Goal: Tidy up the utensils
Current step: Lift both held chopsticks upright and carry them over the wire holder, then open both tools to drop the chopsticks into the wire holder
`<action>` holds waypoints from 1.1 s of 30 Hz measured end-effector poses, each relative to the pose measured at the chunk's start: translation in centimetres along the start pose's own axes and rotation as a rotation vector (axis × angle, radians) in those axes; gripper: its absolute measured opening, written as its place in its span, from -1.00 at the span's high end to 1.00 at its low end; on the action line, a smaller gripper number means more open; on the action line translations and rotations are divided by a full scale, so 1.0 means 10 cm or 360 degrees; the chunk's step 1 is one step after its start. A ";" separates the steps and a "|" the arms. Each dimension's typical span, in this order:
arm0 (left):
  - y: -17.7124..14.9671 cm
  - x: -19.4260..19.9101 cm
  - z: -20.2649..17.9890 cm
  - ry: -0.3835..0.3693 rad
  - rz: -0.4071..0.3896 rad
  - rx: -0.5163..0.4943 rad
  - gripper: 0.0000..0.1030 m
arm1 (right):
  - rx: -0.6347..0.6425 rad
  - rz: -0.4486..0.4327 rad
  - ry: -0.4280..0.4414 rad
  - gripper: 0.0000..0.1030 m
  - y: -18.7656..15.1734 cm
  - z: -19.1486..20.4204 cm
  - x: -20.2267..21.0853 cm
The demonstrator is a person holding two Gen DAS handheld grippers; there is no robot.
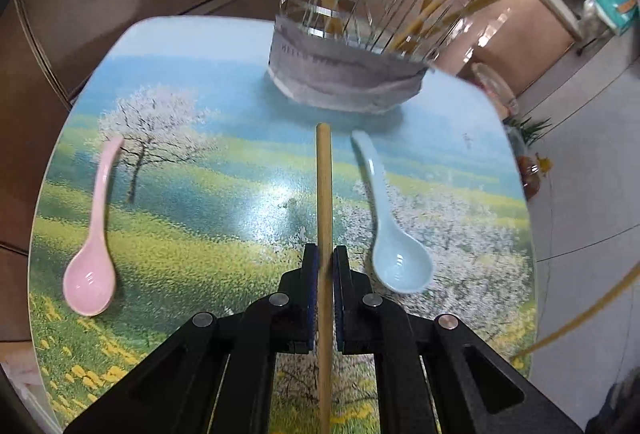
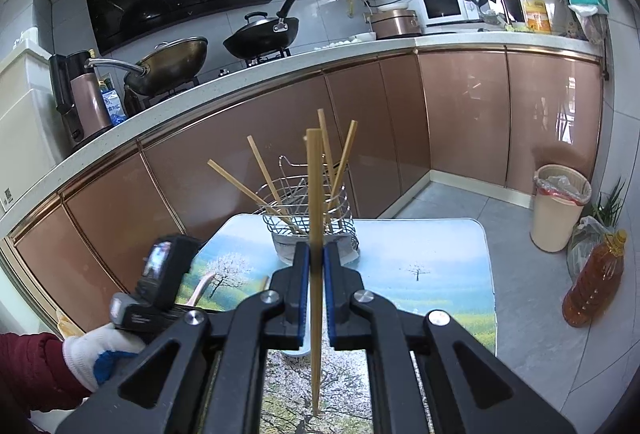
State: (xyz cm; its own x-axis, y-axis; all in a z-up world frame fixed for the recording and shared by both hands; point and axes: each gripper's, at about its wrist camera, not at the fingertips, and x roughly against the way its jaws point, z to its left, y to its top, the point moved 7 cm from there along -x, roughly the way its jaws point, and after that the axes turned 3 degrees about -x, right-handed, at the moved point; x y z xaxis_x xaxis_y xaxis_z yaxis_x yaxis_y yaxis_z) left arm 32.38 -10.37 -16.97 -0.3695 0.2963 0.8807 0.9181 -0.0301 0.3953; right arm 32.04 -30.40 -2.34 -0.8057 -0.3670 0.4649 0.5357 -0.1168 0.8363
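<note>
My left gripper (image 1: 325, 254) is shut on a wooden chopstick (image 1: 323, 194) that points toward the wire utensil basket (image 1: 348, 74) at the table's far side. Several chopsticks stand in the basket. A pink spoon (image 1: 94, 238) lies on the table to the left and a light blue spoon (image 1: 394, 234) to the right of the gripper. My right gripper (image 2: 316, 254) is shut on another chopstick (image 2: 315, 194), held upright above the table in front of the basket (image 2: 310, 218). The left gripper unit (image 2: 160, 282) and a gloved hand show at lower left.
The table (image 1: 180, 162) has a printed landscape top with rounded edges. Brown cabinets (image 2: 460, 114) and a counter with woks stand behind. A bin (image 2: 560, 206) and an oil bottle (image 2: 596, 282) sit on the floor to the right.
</note>
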 end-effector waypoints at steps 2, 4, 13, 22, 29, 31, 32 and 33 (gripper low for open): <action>-0.01 0.21 0.03 -0.0044 -0.0061 0.0002 0.88 | 0.0018 -0.0011 -0.0004 0.88 0.03 0.08 0.04; 0.00 0.51 0.02 -0.0091 -0.0153 -0.0012 0.88 | 0.0039 -0.0032 -0.0008 0.88 0.09 0.17 0.08; 0.73 1.76 -0.27 -0.0263 -0.0693 -0.0103 0.88 | 0.0130 -0.0189 0.0032 0.88 0.69 0.66 0.13; 1.67 2.25 -0.38 -0.0325 -0.1132 -0.0120 0.88 | 0.0196 -0.0346 0.0055 0.88 1.38 1.00 -0.25; 2.15 2.12 -0.34 -0.0161 -0.1430 -0.0137 0.88 | 0.0210 -0.0412 0.0010 0.88 1.59 0.92 -0.62; 2.25 1.97 -0.31 -0.0144 -0.1477 -0.0115 0.88 | 0.0210 -0.0416 0.0001 0.88 1.61 0.85 -0.78; 2.28 1.91 -0.31 -0.0133 -0.1495 -0.0106 0.88 | 0.0214 -0.0420 -0.0013 0.88 1.61 0.82 -0.83; 2.32 1.82 -0.31 -0.0110 -0.1519 -0.0103 0.88 | 0.0217 -0.0424 -0.0023 0.88 1.61 0.79 -0.89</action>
State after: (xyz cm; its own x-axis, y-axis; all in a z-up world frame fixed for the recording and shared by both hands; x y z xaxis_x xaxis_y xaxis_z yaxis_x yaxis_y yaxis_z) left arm 46.50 -8.63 9.01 -0.9464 0.2788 0.1632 0.2237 0.2014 0.9536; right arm 45.87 -21.75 9.28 -0.9175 -0.3265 0.2271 0.2669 -0.0819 0.9603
